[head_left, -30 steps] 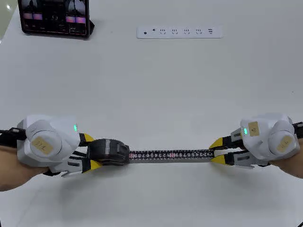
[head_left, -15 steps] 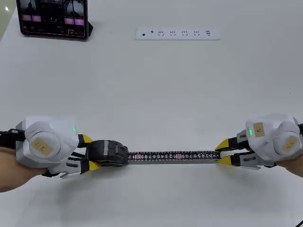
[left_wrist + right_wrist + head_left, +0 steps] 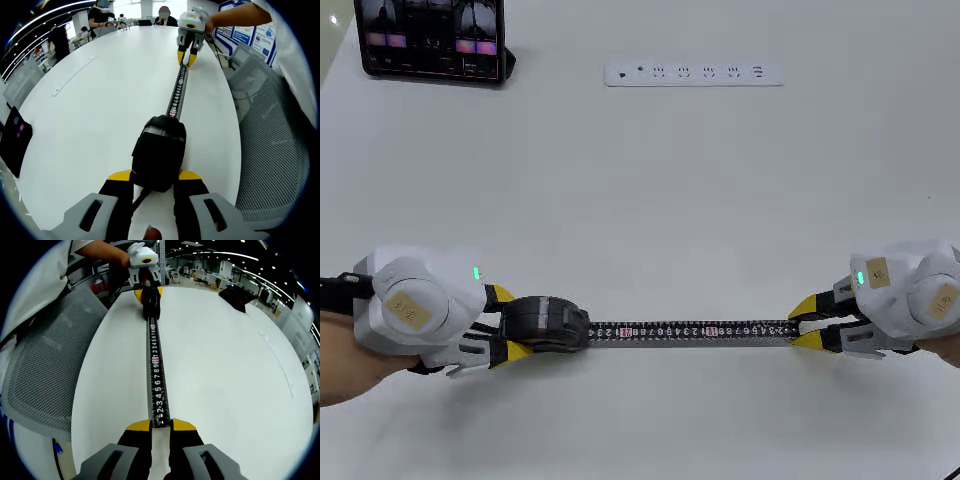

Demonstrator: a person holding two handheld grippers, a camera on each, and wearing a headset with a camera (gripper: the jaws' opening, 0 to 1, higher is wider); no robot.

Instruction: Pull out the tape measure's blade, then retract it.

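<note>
While the left gripper (image 3: pixel 512 322) clamps the tape measure (image 3: pixel 550 322), the opposing right gripper (image 3: pixel 806 323) pinches its blade (image 3: pixel 690 330).

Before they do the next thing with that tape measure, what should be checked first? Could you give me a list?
1. Left gripper jaws clamp the tape measure case: ok.
2. Right gripper jaws pinch the blade at its tip: ok.
3. Blade straight, untwisted, numbers up: ok.
4. Power strip and tablet well away from the blade: ok.
5. Blade lock set or released: cannot tell.
</note>
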